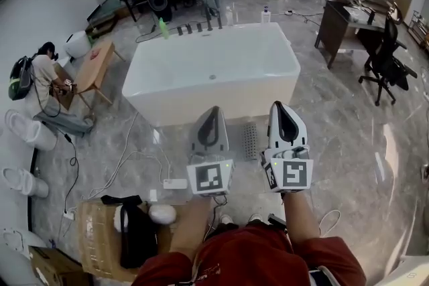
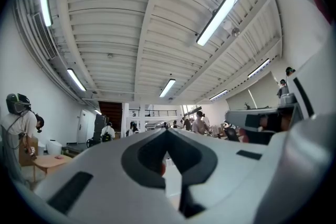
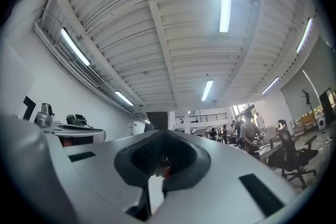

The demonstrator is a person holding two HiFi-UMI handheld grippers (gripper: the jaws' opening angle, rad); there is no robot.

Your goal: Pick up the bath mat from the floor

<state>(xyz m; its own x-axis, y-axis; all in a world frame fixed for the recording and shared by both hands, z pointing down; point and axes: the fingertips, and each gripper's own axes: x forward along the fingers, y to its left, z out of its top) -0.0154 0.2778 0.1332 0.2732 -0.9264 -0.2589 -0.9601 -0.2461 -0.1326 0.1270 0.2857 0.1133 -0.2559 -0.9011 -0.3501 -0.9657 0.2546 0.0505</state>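
Observation:
The bath mat (image 1: 249, 140), a small grey ribbed strip, lies on the marble floor just in front of the white bathtub (image 1: 211, 70). In the head view it shows between my two grippers. My left gripper (image 1: 210, 110) is held up to the left of the mat, jaws shut and empty. To the mat's right, the right gripper (image 1: 284, 106) is shut too, with nothing in it. Both point slightly upward, clear of the floor. The left gripper view shows the closed left gripper (image 2: 168, 131) against the ceiling and the far hall. The right gripper view shows the closed right gripper (image 3: 165, 134) the same way. Neither shows the mat.
A cardboard box (image 1: 100, 238) with dark things stands at my lower left, and a white power strip (image 1: 175, 183) with cables lies on the floor. A person (image 1: 40, 77) crouches by a low wooden table (image 1: 97, 67) at the left. Toilets (image 1: 30, 130) line the left wall. An office chair (image 1: 385, 63) stands at the right.

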